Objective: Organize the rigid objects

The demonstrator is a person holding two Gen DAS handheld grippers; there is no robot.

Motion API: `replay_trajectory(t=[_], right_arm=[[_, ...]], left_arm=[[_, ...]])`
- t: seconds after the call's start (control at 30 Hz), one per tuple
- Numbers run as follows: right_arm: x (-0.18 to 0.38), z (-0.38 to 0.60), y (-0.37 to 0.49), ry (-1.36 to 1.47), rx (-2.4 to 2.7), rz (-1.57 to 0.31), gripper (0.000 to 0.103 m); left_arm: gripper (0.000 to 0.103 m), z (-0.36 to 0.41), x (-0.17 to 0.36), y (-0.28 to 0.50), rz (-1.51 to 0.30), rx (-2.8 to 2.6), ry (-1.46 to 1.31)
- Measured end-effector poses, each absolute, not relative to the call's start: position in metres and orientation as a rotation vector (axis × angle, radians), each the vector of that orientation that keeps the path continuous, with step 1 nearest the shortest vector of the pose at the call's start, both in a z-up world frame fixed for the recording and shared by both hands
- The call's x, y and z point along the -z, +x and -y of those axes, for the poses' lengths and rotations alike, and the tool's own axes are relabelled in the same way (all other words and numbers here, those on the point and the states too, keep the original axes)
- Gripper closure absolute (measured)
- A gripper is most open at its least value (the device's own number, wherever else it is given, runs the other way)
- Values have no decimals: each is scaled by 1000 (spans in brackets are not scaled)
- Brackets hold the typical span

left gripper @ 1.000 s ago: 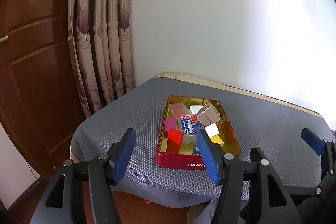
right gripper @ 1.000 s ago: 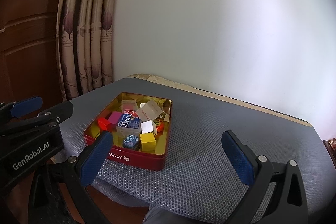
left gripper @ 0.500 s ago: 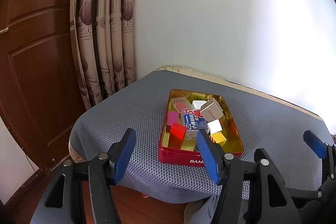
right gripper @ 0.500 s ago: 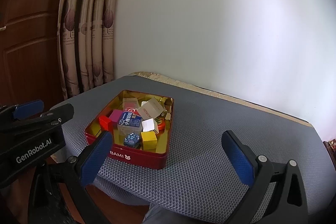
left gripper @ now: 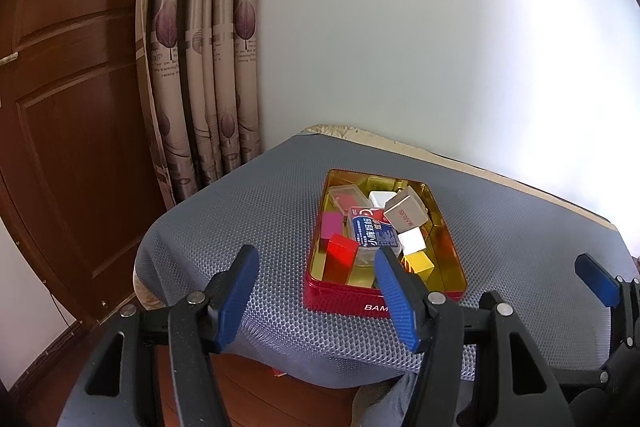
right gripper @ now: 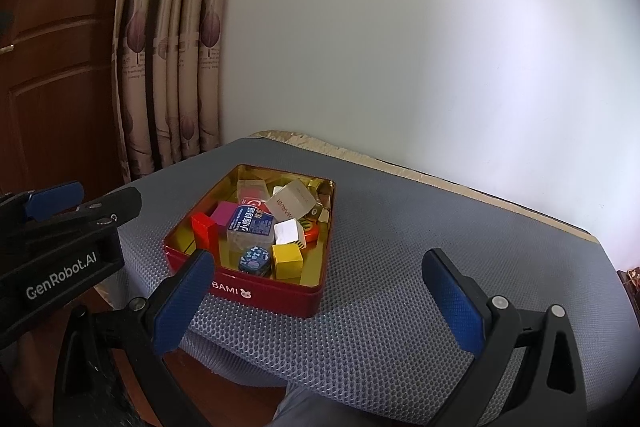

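Observation:
A red tin (left gripper: pixel 348 301) (right gripper: pixel 280 297) with a gold inside stands on a grey mesh-covered table (left gripper: pixel 256 211) (right gripper: pixel 400 267). Several small things fill it: a red block (left gripper: pixel 342 249) (right gripper: pixel 204 229), a magenta block (left gripper: pixel 330 223), a yellow cube (right gripper: pixel 287 259), a tan box (left gripper: pixel 405 214) (right gripper: pixel 290 205) and a blue-labelled clear case (left gripper: pixel 370 233) (right gripper: pixel 250 223). My left gripper (left gripper: pixel 316 291) hangs open before the table's near edge, left of the tin, holding nothing. My right gripper (right gripper: pixel 320 295) is open wide at the near edge, the tin's right front corner between its blue pads (right gripper: pixel 452 295), with nothing gripped.
A wooden door (left gripper: pixel 68 131) and patterned curtains (left gripper: pixel 200 67) stand to the left, a white wall behind. The table's right half (right gripper: pixel 480 235) is bare mesh. The left gripper's body (right gripper: pixel 60 259) shows at the left of the right wrist view.
Both views have shifted slightly, so the tin sits a little lower and more to the right. Neither gripper's opening has changed and nothing in the tin has moved.

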State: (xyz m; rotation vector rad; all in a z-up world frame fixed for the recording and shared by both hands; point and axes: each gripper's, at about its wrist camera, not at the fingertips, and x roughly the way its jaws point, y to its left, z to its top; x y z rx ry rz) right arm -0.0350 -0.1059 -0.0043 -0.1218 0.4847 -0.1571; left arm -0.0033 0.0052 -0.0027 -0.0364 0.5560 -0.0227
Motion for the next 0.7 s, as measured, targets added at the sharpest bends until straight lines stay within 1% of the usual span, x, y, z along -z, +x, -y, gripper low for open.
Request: replay_trajectory(t=[0.7], right_arm=[[5,105,-37,-131,134,-493,0]], left_arm=[[40,-2,2,-2,-558,21,-26]])
